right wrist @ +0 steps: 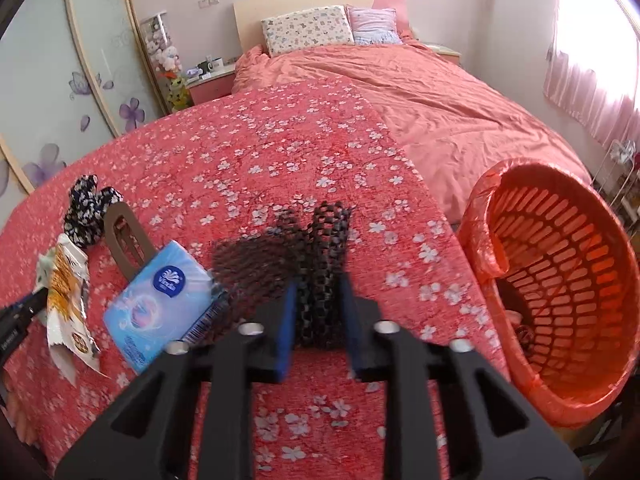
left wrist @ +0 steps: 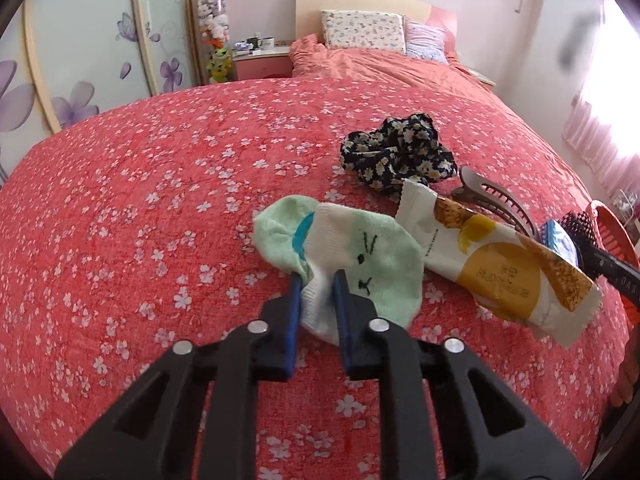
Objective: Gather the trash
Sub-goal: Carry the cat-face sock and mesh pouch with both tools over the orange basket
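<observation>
Two tongs grip for me: left tongs [left wrist: 316,280] pinch one sock [left wrist: 340,256], right tongs [right wrist: 318,292] clamp one black mesh [right wrist: 324,252]; one basket [right wrist: 560,280] stands just beside.

Each camera is sitting just behind its own hand-held gripper, looking forward and downward along the two fingers, close above the bed. The left view is facing up the red flowered bedspread [left wrist: 160,208] toward the pillows [left wrist: 362,29], with its left hand-held gripper [left wrist: 316,280] filling the foreground. The right view is facing the same way from farther right, its right hand-held gripper [right wrist: 318,288] low in frame and an orange basket [right wrist: 560,280] to that gripper's right. Both views are sharing the bedspread, the headboard end, the snack wrapper [left wrist: 480,256] and the tissue pack [right wrist: 168,296].
</observation>
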Available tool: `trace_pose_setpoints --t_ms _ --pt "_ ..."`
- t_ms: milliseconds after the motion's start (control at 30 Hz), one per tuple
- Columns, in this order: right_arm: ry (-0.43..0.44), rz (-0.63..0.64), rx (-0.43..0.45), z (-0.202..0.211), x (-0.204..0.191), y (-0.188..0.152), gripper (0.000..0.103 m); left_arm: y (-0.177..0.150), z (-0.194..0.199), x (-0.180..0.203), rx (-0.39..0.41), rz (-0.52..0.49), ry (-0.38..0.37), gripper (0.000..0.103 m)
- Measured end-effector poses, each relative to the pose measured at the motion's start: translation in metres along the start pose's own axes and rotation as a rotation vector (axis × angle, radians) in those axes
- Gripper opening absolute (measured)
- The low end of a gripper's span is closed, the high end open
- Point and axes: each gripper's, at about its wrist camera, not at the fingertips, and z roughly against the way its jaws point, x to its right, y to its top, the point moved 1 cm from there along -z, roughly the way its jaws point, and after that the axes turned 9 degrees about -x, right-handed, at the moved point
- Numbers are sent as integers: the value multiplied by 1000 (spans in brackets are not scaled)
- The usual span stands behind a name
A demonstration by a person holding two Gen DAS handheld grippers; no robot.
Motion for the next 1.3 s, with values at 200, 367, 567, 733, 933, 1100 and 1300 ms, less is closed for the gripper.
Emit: trace_pose_setpoints --t_ms 200,367,567,733,933,1100,1300 --pt "81 -39 19 17 11 -4 10 0 16 -6 31 -7 -18 10" --pt "105 -27 73 41 11 -8 10 4 44 -3 85 8 -37 10" --pt "122 -32 141 71 17 -7 10 8 84 10 156 1 -53 10" --pt "134 -44 196 95 26 -9 10 14 115 31 205 -18 -96 10" --pt "113 -67 255 119 44 -12 10 18 137 82 237 -92 -157 10" --pt "62 -97 309 136 70 -16 10 18 147 136 250 -161 -237 10" --pt "18 -168 349 148 111 -18 10 15 147 203 251 -256 -333 10"
